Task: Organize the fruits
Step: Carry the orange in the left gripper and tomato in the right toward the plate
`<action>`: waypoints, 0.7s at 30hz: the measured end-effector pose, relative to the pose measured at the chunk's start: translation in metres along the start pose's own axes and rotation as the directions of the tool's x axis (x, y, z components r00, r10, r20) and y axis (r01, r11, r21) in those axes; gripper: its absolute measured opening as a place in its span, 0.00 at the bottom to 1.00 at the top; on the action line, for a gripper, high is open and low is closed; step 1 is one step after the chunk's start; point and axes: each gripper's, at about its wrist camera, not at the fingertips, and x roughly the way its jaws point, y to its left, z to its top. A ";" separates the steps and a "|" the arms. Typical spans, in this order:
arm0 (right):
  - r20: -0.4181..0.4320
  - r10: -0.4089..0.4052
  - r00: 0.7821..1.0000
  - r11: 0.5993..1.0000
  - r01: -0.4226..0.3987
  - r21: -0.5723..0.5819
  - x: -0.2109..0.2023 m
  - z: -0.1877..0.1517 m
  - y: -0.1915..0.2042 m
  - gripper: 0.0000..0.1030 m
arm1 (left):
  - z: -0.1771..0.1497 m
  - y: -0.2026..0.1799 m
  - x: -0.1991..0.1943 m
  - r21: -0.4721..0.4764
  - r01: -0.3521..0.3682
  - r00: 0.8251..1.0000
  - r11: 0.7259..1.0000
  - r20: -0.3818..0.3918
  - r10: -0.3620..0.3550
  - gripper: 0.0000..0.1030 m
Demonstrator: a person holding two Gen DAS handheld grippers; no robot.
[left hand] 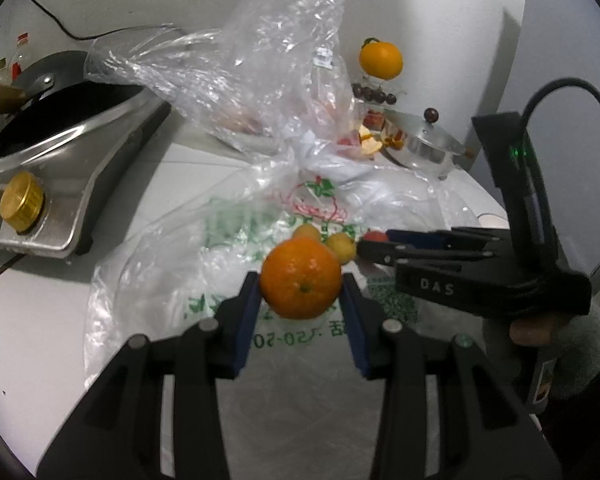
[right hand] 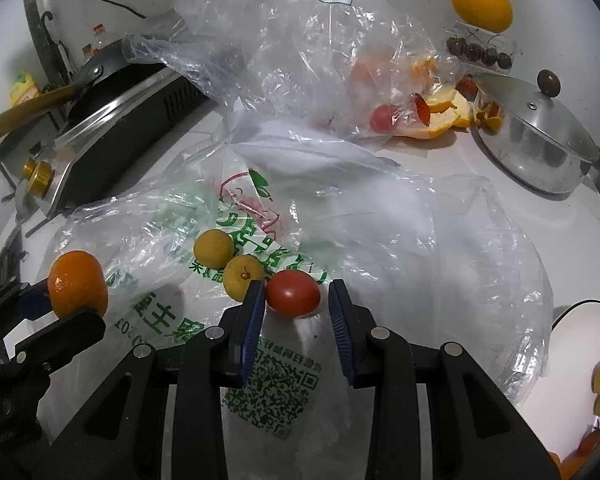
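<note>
Holding the tangerine clamped in my left gripper, right gripper unclenched astride the tomato; next, pinch gently

We were in a home kitchen. On the white tabletop sat a steel cooker with a brass knob, a dark pan resting on it. A lidded steel pot stood near orange peel, and sauce bottles lined the wall. Crumpled grocery bags and loose fruit covered much of the surface.
</note>
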 end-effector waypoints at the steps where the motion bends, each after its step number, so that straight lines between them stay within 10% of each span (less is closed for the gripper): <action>1: 0.000 -0.004 1.000 1.000 0.004 -0.005 0.001 0.000 0.000 0.34 | 0.000 0.000 0.000 0.001 0.000 1.000 1.000 0.001 0.000 0.40; 21: 0.101 0.024 0.995 0.999 -0.019 -0.051 -0.059 -0.017 0.015 0.29 | -0.001 -0.018 -0.035 0.008 -0.007 0.999 1.000 0.048 0.007 0.40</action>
